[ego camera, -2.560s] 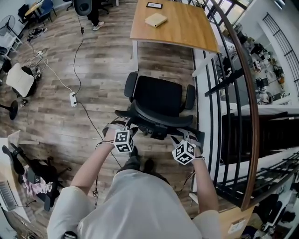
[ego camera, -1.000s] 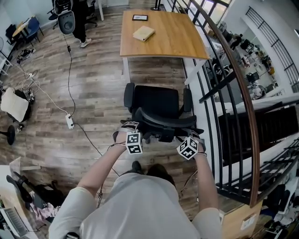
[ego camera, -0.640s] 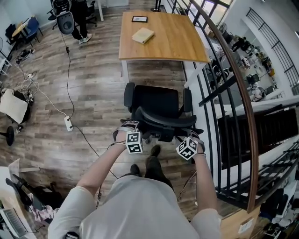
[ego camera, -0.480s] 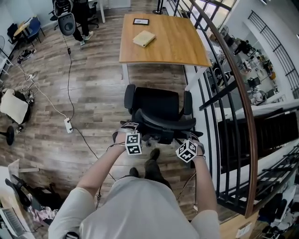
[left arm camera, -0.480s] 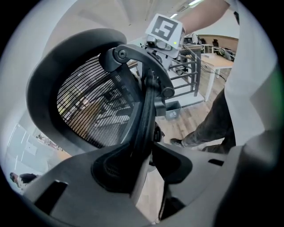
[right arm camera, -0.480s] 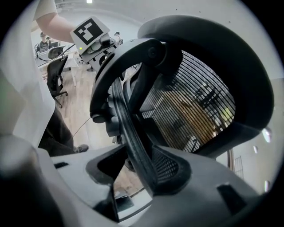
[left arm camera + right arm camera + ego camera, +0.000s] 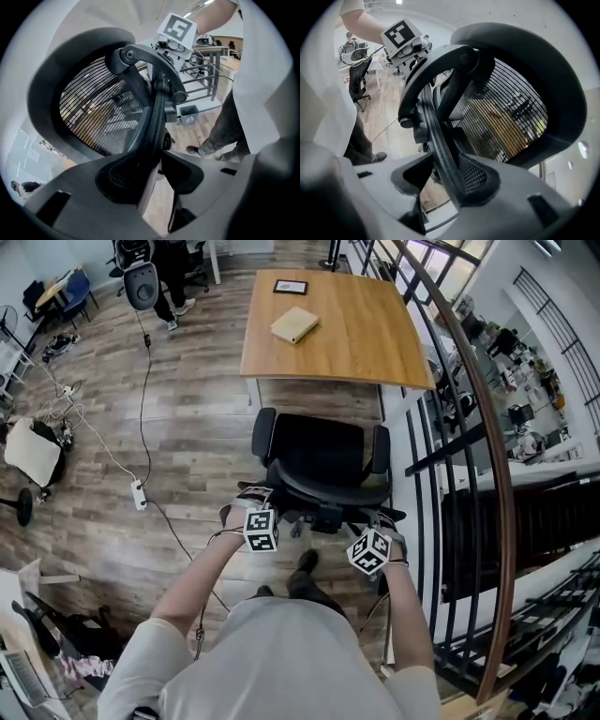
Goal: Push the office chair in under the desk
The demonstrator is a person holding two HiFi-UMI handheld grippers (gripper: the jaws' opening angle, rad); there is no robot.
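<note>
My left claw [image 7: 159, 171] and right claw [image 7: 440, 180] are each closed on the back frame [image 7: 323, 491] of the office chair [image 7: 317, 448], which stands just ahead of them, short of the table [image 7: 356, 334]. I judge the push is midway; next needs one even, straight shove forward.

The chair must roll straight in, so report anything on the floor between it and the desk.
Nothing visible does: only bare floor lies between the office chair and the desk. The white desk leg stands close to the left armrest's path.
</note>
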